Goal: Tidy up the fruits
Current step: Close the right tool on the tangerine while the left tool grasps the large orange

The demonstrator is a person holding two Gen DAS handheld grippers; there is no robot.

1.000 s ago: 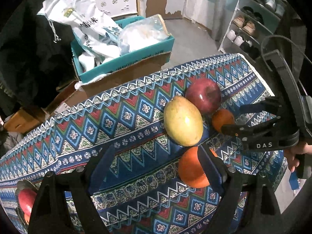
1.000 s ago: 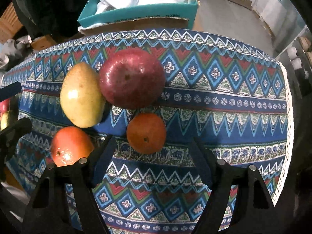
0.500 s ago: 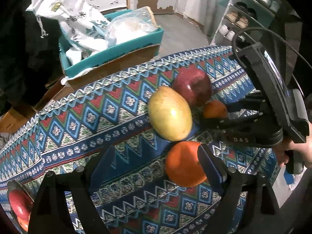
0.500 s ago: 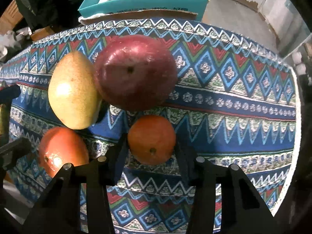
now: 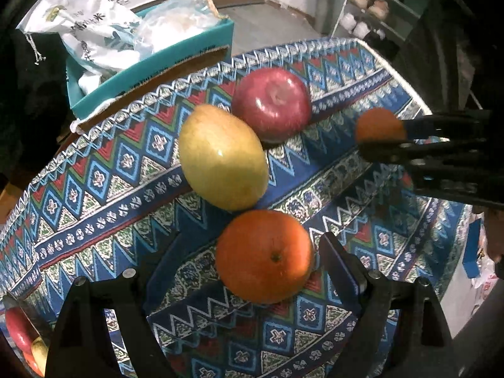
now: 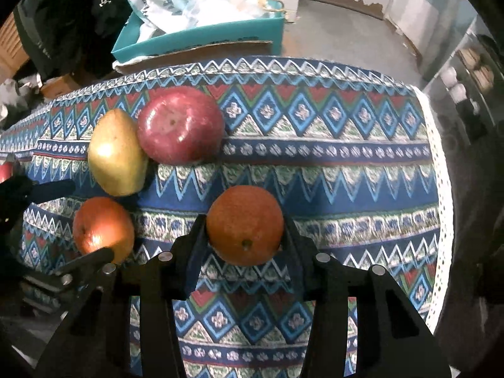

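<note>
Small round oranges are seen on the patterned blue worktop (image 6: pixel 346 157). One small orange (image 6: pixel 245 225) is squeezed by the right tool (image 6: pixel 244 245). A bigger orange (image 5: pixel 264 256) is sat between the wide-open left tool (image 5: pixel 252 271), untouched.

Your right gripper (image 6: pixel 245 236) is aimed steeply down with both fingers (image 6: pixel 195 245) clamped tight on the small orange (image 6: pixel 245 225), while your left gripper (image 5: pixel 242 261) also tips down, jaws spread wide around the big orange (image 5: pixel 264 256) but not pressing on it.
</note>
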